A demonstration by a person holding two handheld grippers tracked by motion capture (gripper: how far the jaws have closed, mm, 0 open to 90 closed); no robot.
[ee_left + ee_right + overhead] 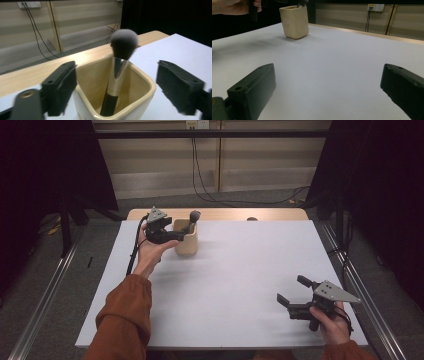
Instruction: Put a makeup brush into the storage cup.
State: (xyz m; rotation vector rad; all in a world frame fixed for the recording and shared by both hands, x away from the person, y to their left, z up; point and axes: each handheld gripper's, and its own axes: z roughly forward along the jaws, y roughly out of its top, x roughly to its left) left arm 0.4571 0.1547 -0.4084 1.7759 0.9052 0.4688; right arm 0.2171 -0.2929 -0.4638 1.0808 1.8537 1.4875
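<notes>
Left gripper view, brush (pixel 117 72) between open tool (pixel 117 85)

Looked like a lab recording booth: black curtains (pixel 50 165) flanked a white counter (pixel 240 270), floor rails (pixel 45 295) ran alongside, cables (pixel 210 195) trailed from far wall sockets (pixel 196 124).

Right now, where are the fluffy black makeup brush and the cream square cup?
Black makeup brush (pixel 124 43), left gripper view, on its fluffy head.
Cream square cup (pixel 294 22), right gripper view, on its side wall.
</notes>
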